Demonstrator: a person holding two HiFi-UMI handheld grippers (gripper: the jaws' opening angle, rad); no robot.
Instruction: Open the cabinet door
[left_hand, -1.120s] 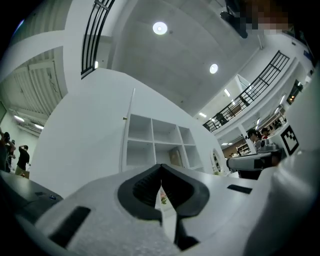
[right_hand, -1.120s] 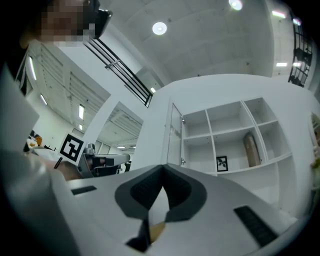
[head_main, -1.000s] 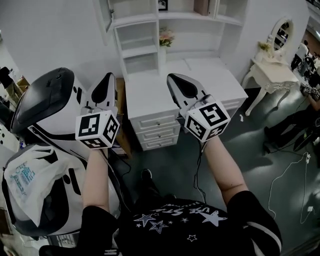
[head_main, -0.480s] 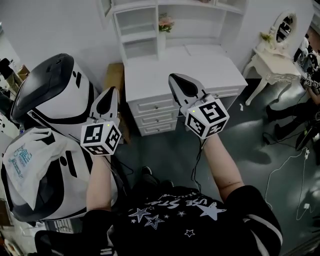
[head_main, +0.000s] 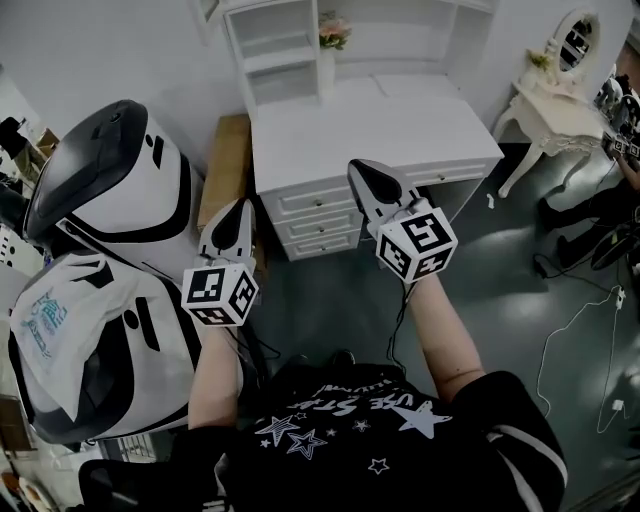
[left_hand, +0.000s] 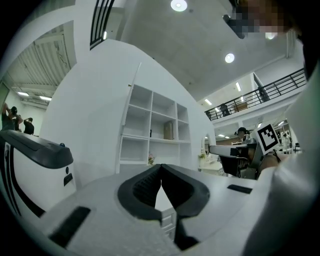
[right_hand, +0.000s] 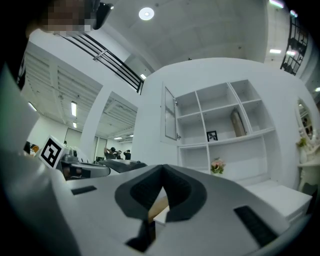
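The left gripper's (head_main: 241, 203) two fingers (left_hand: 142, 186) are pressed together at the tips with nothing between them. The right gripper's (head_main: 356, 166) two fingers (right_hand: 140, 190) meet at the tips in the same way and are also empty. Each gripper carries one marker cube, and one bare forearm runs back from each to a black star-printed shirt.

Both grippers hang in front of a white desk with one bare surface (head_main: 370, 120) and a stack of three drawers (head_main: 318, 222). One wooden stand (head_main: 225, 165) sits beside its left end. One shelf unit (right_hand: 220, 125) rises behind the surface, holding one bunch of flowers (head_main: 334, 30) and one small picture frame (right_hand: 212, 135).

The cabinet door (right_hand: 170, 117), a single framed panel, is at the upper left of that unit, well apart from both grippers. It seems to be swung out to the left of the open compartments.

Two white-and-black machines (head_main: 110, 190) stand at the left, and one plastic bag (head_main: 45, 330) lies on the nearer one. One dressing table with an oval mirror (head_main: 575, 40) stands at the far right.

The head view cuts off the top of the shelf unit, leaving only a sliver of the door. A person at the right edge is cut off too.
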